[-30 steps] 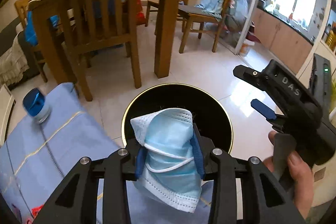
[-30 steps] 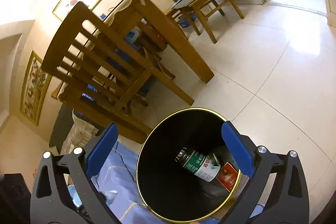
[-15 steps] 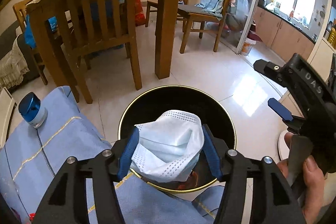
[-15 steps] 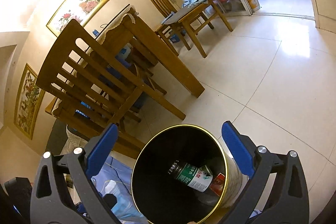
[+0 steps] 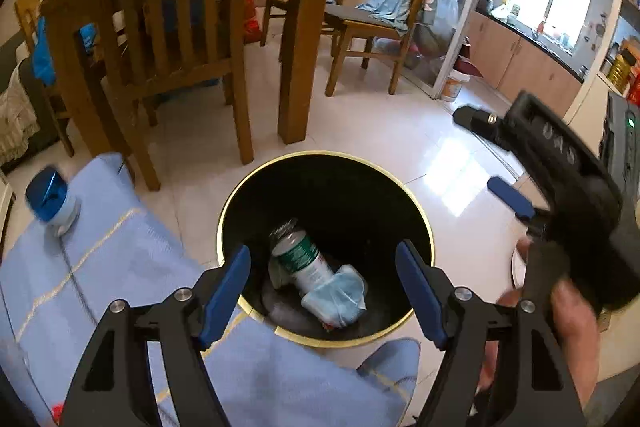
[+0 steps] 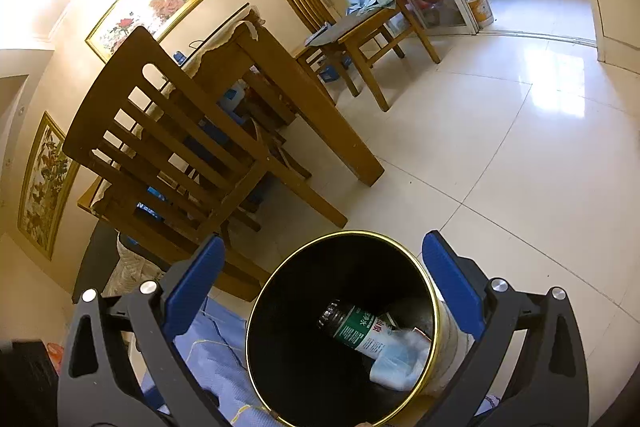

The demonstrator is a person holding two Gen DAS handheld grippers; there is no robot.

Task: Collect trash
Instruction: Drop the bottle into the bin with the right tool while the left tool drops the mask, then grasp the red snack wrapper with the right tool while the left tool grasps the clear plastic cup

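A black bin with a gold rim (image 5: 400, 183) (image 6: 344, 237) stands on the tiled floor. At its bottom lie a green-labelled bottle (image 5: 302, 259) (image 6: 356, 331) and a crumpled light blue face mask (image 5: 338, 297) (image 6: 396, 359). My left gripper (image 5: 324, 287) hovers over the bin's near rim, its jaws opening with nothing between them. My right gripper (image 6: 322, 291) is open and empty above the bin; in the left wrist view its body (image 5: 560, 163) shows at the right, held by a hand (image 5: 572, 323).
A blue cloth (image 5: 104, 267) (image 6: 208, 351) covers a surface beside the bin, with a blue-capped jar (image 5: 50, 197) on it. A wooden chair (image 5: 160, 27) (image 6: 168, 155) and dining table (image 5: 304, 39) stand behind. Pale floor tiles (image 6: 520, 167) stretch toward the kitchen.
My left gripper's jaws spread apart and the face mask dropped from between them into the bin, landing by the bottle. The right gripper tilted up slightly, staying open.
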